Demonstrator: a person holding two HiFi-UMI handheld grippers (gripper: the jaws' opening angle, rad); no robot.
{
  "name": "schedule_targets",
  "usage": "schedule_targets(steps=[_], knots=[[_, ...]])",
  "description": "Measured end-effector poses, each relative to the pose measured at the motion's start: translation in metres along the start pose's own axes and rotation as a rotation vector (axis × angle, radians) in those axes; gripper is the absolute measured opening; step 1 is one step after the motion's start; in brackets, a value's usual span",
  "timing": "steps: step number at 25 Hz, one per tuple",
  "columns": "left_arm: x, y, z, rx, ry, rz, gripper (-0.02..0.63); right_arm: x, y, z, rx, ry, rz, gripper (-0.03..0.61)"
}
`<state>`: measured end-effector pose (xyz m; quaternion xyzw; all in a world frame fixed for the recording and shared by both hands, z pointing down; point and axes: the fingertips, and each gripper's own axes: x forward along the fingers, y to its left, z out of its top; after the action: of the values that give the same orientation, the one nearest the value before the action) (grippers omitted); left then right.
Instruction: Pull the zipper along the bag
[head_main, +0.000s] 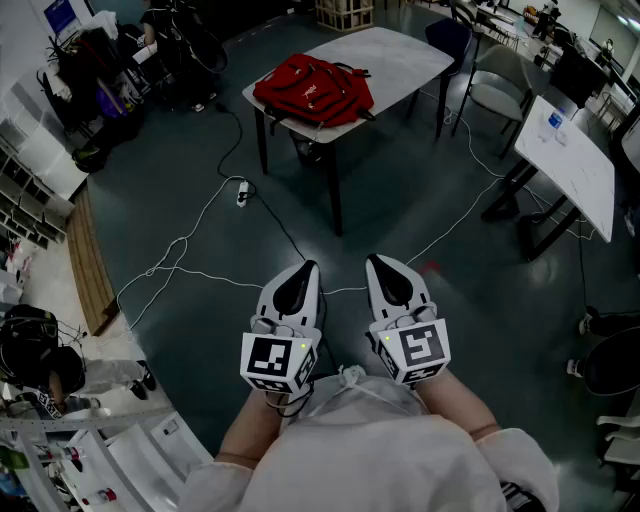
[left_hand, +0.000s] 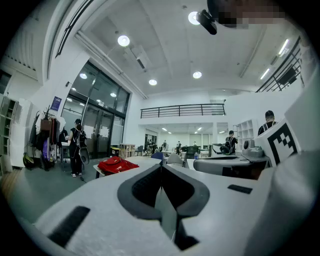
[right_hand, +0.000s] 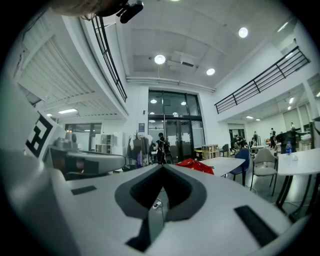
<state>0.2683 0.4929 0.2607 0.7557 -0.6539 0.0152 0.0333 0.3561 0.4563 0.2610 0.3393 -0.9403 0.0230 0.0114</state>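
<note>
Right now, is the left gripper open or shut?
Shut. In the left gripper view the left gripper has its jaw tips touching, with nothing between them. The red bag lies well ahead, untouched.

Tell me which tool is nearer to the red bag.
Left, slightly. In the head view the left tool sits below the red bag, the right tool further right. Both are far from it.

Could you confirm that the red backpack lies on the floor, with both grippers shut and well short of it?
Not quite: the head view shows the red backpack on the table, not the floor. The left gripper and right gripper are shut, well short of it.
</note>
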Motion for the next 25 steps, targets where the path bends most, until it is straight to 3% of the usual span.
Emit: schedule_targets(steps=[8,16,25], knots=[[0.007,-0.003,-0.006,-0.037,0.013,-0.007,0.020,-0.002,-0.002,-0.004,-0.016,0.013,0.022,0.025],[0.018,-0.003,-0.019,-0.049,0.047,-0.013,0.020,0.005,-0.016,-0.015,0.038,0.023,-0.010,0.026],[0.033,0.047,-0.033,-0.102,0.062,-0.018,0.020,0.057,-0.010,-0.037,0.069,0.073,0.000,0.026]])
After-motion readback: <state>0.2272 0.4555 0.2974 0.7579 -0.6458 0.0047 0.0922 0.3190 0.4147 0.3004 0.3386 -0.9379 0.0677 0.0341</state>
